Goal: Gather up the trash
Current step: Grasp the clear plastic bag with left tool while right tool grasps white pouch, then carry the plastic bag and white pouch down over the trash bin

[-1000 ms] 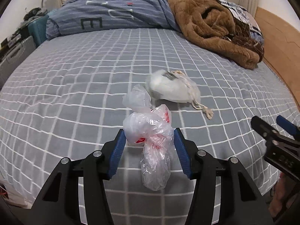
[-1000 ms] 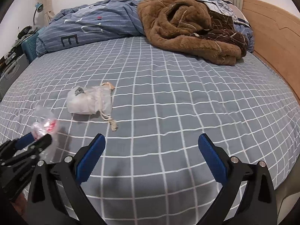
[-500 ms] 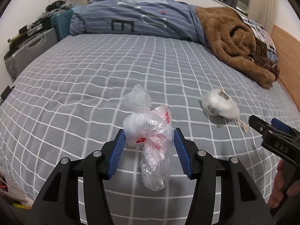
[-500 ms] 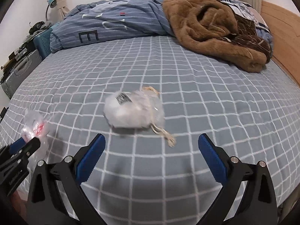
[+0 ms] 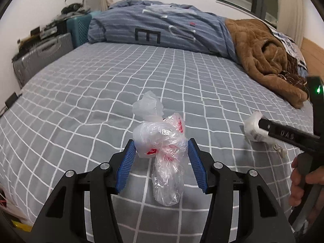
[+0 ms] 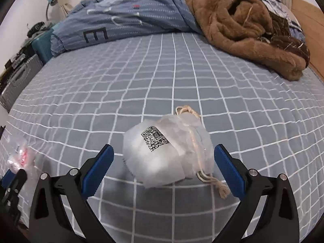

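Note:
My left gripper [image 5: 161, 151] is shut on a crumpled clear plastic bag [image 5: 162, 141] with red print, held above the grey checked bed [image 5: 101, 85]. The bag also shows at the left edge of the right wrist view [image 6: 19, 158]. My right gripper [image 6: 163, 160] is open, its jaws on either side of a white drawstring pouch [image 6: 168, 154] with a QR label, lying on the bed. From the left wrist view the pouch [image 5: 252, 129] shows partly behind the right gripper's finger.
A blue striped duvet [image 5: 162, 30] and a brown fleece blanket [image 6: 243, 26] are piled at the far side of the bed. A grey suitcase [image 5: 40, 56] and a teal one [image 5: 79, 28] stand left of the bed. A wooden headboard [image 6: 307, 12] is at the right.
My right gripper moved forward to the white pouch, which now lies between its open jaws. My left gripper, still holding the plastic bag, swung left.

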Action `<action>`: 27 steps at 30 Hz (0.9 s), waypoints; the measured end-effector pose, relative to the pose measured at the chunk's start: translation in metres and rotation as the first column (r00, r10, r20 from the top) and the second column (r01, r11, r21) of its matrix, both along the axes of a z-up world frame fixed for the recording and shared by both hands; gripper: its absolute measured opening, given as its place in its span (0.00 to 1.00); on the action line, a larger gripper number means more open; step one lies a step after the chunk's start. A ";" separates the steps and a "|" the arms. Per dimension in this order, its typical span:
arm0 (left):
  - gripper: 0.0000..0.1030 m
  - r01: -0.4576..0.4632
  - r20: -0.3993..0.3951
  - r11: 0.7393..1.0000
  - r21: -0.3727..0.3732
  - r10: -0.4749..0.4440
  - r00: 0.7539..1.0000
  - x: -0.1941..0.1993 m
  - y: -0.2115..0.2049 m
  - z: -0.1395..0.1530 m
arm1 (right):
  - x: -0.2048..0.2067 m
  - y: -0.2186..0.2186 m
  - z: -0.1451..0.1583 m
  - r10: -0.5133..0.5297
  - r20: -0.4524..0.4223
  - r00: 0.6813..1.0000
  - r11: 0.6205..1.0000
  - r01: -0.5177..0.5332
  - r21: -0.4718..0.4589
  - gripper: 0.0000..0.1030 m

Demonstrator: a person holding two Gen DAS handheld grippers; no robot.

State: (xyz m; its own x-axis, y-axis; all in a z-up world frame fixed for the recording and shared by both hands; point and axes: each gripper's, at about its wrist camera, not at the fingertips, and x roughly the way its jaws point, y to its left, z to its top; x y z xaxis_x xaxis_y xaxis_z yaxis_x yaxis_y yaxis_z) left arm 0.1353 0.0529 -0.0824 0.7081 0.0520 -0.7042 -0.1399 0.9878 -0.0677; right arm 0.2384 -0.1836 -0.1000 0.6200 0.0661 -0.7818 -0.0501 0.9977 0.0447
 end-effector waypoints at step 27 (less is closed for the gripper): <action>0.51 0.014 -0.029 1.000 0.002 -0.014 0.999 0.004 -0.007 0.002 | -0.004 -0.004 -0.009 0.028 -0.032 0.999 0.999 -0.029 -0.013 0.41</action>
State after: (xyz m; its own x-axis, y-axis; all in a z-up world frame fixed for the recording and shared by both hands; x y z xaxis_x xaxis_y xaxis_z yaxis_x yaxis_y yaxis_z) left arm 0.1388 0.0459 -0.0799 0.6877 0.0438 -0.7247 -0.1280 0.9899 -0.0617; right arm 0.2341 -0.1875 -0.1088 0.5930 0.0728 -0.8019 -0.0774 0.9964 0.0332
